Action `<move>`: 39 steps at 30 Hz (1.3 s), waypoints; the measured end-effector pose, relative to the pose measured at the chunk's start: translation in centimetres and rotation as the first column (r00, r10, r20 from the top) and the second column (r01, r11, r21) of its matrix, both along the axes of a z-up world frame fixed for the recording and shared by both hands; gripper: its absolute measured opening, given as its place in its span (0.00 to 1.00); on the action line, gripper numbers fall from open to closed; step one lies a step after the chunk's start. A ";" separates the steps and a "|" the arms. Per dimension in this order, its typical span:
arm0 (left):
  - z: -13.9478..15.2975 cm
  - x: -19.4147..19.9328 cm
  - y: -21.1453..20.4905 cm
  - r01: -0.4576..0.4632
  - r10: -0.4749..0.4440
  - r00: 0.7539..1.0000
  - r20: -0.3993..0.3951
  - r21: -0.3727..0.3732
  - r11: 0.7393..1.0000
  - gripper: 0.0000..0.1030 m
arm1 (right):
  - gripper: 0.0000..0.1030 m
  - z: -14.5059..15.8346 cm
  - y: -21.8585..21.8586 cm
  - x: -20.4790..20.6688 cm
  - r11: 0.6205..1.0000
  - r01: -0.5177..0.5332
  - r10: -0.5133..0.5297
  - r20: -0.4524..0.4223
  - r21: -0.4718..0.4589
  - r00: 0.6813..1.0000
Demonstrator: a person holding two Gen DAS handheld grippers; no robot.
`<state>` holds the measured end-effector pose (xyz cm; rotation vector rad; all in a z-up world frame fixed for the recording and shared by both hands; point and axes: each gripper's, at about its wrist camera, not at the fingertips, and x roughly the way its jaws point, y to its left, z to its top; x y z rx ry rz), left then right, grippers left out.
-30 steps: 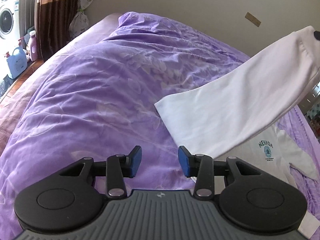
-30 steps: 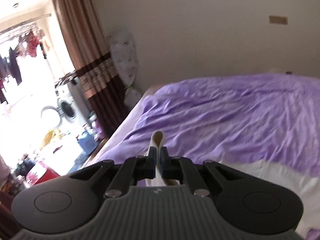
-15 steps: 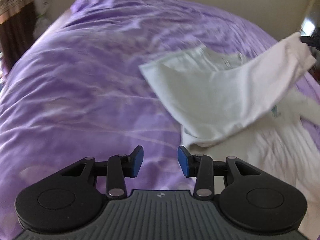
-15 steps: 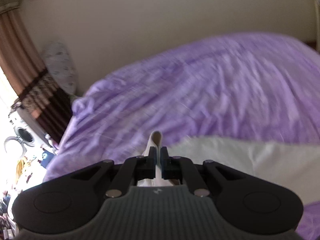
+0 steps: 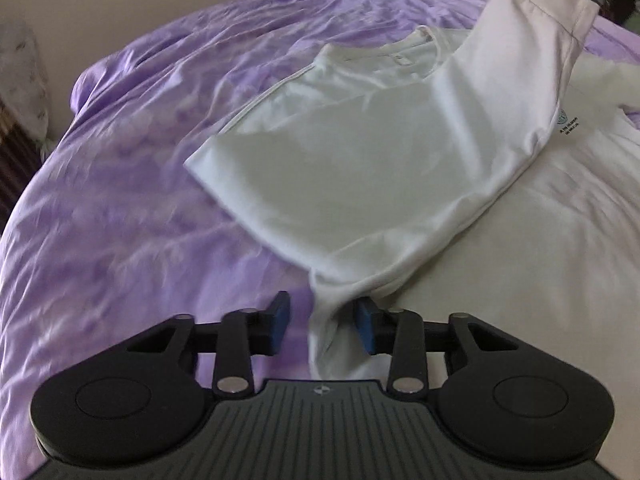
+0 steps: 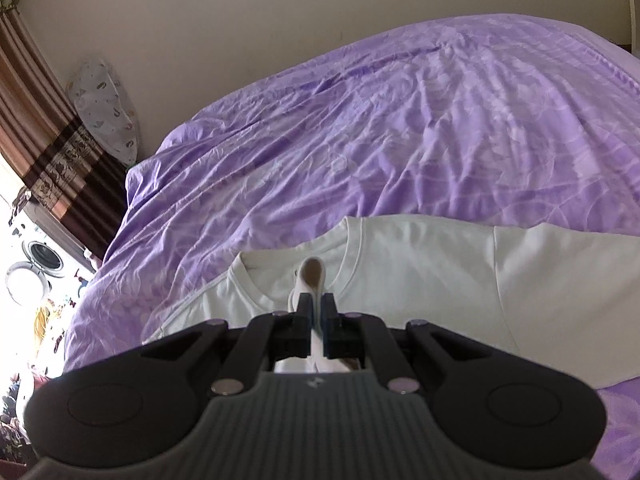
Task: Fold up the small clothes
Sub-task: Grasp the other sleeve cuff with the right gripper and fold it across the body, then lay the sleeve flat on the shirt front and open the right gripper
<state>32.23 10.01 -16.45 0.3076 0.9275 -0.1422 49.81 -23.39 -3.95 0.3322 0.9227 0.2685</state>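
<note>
A: Nearest the lens, the left gripper (image 5: 323, 322) is standing with its jaws apart, having just been narrowing; a fold of the white T-shirt (image 5: 392, 184) is hanging between the blue pads (image 5: 280, 320) (neither pad is pressing on it, as far as the left wrist view shows).

B: And the right gripper (image 6: 317, 312)?

A: It is clamping tight on a pinch of the shirt's cloth (image 6: 310, 276); the cloth is poking up past the fingertips, above the neckline (image 6: 352, 248).

B: Where is the garment lying?

A: It is spreading flat across the purple bedspread (image 5: 120, 200); one side is being folded over the chest; beyond, a brown curtain (image 6: 44, 148) is hanging by the wall (image 6: 280, 20).
</note>
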 end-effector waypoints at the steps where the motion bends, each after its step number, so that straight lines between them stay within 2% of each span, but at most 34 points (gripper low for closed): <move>1: -0.2 0.2 -0.5 0.000 0.000 1.000 0.009 0.022 1.000 0.29 | 0.00 0.1 0.0 -0.2 1.000 0.001 -0.001 -0.001 -0.002 1.000; 3: -0.3 0.4 -0.9 -0.013 0.011 1.000 0.026 0.059 0.998 0.10 | 0.00 0.6 -0.2 -0.4 1.000 0.004 -0.004 0.001 0.002 1.000; 6: 0.3 -0.1 0.1 -0.057 0.054 0.996 0.067 0.034 0.998 0.07 | 0.00 2.4 -0.9 -1.1 0.999 0.005 -0.008 0.059 0.046 0.998; 10: 1.3 -0.8 2.6 -0.148 0.155 0.985 0.073 -0.088 0.985 0.05 | 0.00 5.5 -4.3 -2.9 0.975 0.008 -0.052 0.194 0.221 0.980; 12: 1.2 -0.9 3.2 -0.199 0.206 0.978 0.045 -0.123 0.972 0.04 | 0.00 5.4 -6.2 -3.4 0.978 0.070 -0.108 0.189 0.197 0.976; 15: 0.9 -0.7 3.8 -0.224 0.226 0.974 -0.002 -0.154 0.962 0.04 | 0.00 1.0 -9.1 -3.1 0.974 0.165 -0.176 0.053 0.157 0.983; 19: 1.2 -0.4 5.1 -0.250 0.230 0.966 -0.118 -0.199 0.948 0.06 | 0.00 -7.2 -10.5 -2.9 0.967 0.233 -0.219 -0.128 0.101 0.967; 20: 1.5 -0.4 5.6 -0.266 0.240 0.960 -0.146 -0.198 0.943 0.06 | 0.00 -8.8 -10.5 -3.0 0.966 0.243 -0.228 -0.150 0.093 0.962; 22: 1.4 -0.6 6.7 -0.311 0.281 0.936 -0.210 -0.122 0.943 0.05 | 0.00 -11.0 -10.7 -3.1 0.964 0.254 -0.237 -0.175 0.082 0.956; 23: 1.5 -0.9 7.3 -0.313 0.286 0.934 -0.213 -0.105 0.944 0.05 | 0.00 -11.8 -10.7 -3.1 0.963 0.256 -0.238 -0.184 0.081 0.954; 25: 2.4 -1.6 8.5 -0.303 0.276 0.939 -0.204 -0.118 0.946 0.07 | 0.00 -12.4 -11.0 -3.2 0.963 0.255 -0.236 -0.183 0.086 0.954; 27: 3.8 -1.7 9.6 -0.315 0.286 0.942 -0.175 -0.173 0.933 0.08 | 0.00 -12.4 -11.0 -3.1 0.966 0.243 -0.225 -0.177 0.088 0.958; 29: 5.2 -1.0 10.6 -0.341 0.313 0.939 -0.143 -0.257 0.904 0.13 | 0.00 -12.2 -11.0 -2.8 0.968 0.231 -0.212 -0.173 0.094 0.962; 30: 5.8 -0.4 11.0 -0.353 0.329 0.935 -0.129 -0.312 0.882 0.23 | 0.00 -12.0 -10.9 -2.7 0.970 0.224 -0.206 -0.171 0.094 0.963; 31: 6.2 0.3 11.5 -0.367 0.350 0.930 -0.115 -0.367 0.855 0.32 | 0.00 -11.8 -10.8 -2.6 0.971 0.218 -0.201 -0.169 0.095 0.965; 32: 6.3 1.1 11.8 -0.383 0.373 0.921 -0.109 -0.414 0.825 0.35 | 0.00 -11.6 -10.6 -2.6 0.973 0.211 -0.193 -0.165 0.096 0.967; 34: 5.9 3.0 12.4 -0.422 0.424 0.898 -0.121 -0.511 0.749 0.49 | 0.00 -11.2 -10.2 -2.5 0.977 0.194 -0.178 -0.153 0.094 0.972; 37: 4.0 6.0 12.7 -0.460 0.475 0.868 -0.146 -0.598 0.657 0.53 | 0.00 -10.6 -9.8 -2.6 0.981 0.169 -0.155 -0.140 0.098 0.978; 39: 2.3 7.7 12.9 -0.496 0.507 0.844 -0.173 -0.613 0.616 0.53 | 0.00 -10.3 -9.4 -2.6 0.984 0.150 -0.138 -0.128 0.092 0.982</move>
